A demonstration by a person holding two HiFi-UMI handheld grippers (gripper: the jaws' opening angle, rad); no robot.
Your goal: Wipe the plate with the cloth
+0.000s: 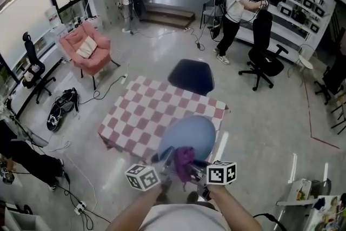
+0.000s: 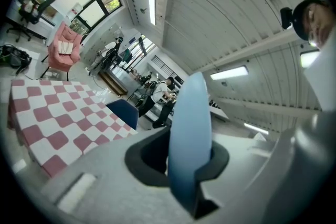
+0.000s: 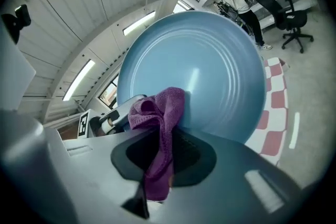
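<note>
Your left gripper (image 2: 185, 178) has its jaws clamped on the rim of the plate (image 2: 190, 123), which stands edge-on between them and rises straight ahead of the jaws. Your right gripper (image 3: 159, 168) has its jaws closed on the cloth (image 3: 157, 113), a purple fold that runs down through the gap and bunches above the jaw tips. Just ahead of the right jaws, the bunched top of the cloth lies against the lower part of the plate's blue, ringed face, which fills most of the right gripper view. To the left of the right jaws, part of the left gripper shows beside the plate's rim. In the head view the two grippers meet below the plate, and you hold it off the table (image 1: 141, 113), above the near edge. The table, checked in red and white, lies beyond and below both pairs of jaws. A dark chair (image 1: 190, 76) stands at the table's far side.
</note>
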